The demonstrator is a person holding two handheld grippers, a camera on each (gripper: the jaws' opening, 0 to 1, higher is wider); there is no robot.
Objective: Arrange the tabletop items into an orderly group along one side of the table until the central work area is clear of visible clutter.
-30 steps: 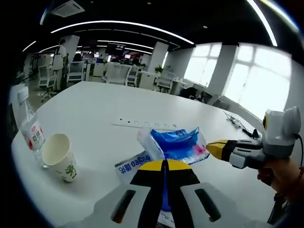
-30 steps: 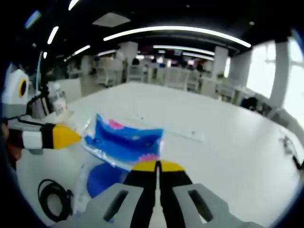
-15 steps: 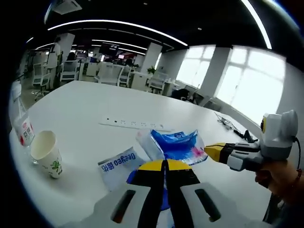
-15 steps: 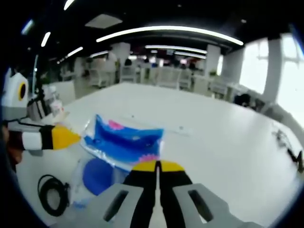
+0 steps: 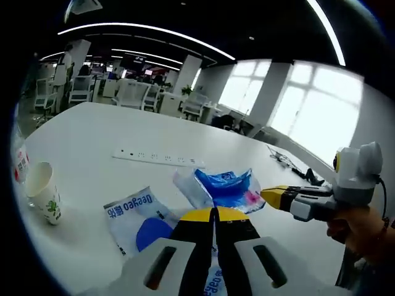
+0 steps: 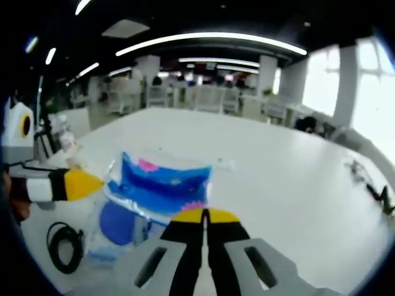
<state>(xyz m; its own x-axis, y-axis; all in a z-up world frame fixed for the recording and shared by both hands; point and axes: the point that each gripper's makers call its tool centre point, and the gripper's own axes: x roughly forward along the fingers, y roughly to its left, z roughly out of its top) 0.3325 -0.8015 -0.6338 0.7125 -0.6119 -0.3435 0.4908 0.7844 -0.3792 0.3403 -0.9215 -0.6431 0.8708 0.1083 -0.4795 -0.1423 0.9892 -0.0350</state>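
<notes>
We had both claws, left [image 5: 213, 214] and right [image 6: 204, 214], clamped on the blue bag [image 5: 229, 188] above the desk [image 5: 92, 132]; carrying it toward the cup [image 5: 41, 191] looked next.

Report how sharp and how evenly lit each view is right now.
Left gripper view: fairly sharp, print on the white packet readable, windows at right blown out, fisheye bending the ceiling lights. Right gripper view: softer and blurred throughout, the blue packet smeared, window glare at right, left side dim.
</notes>
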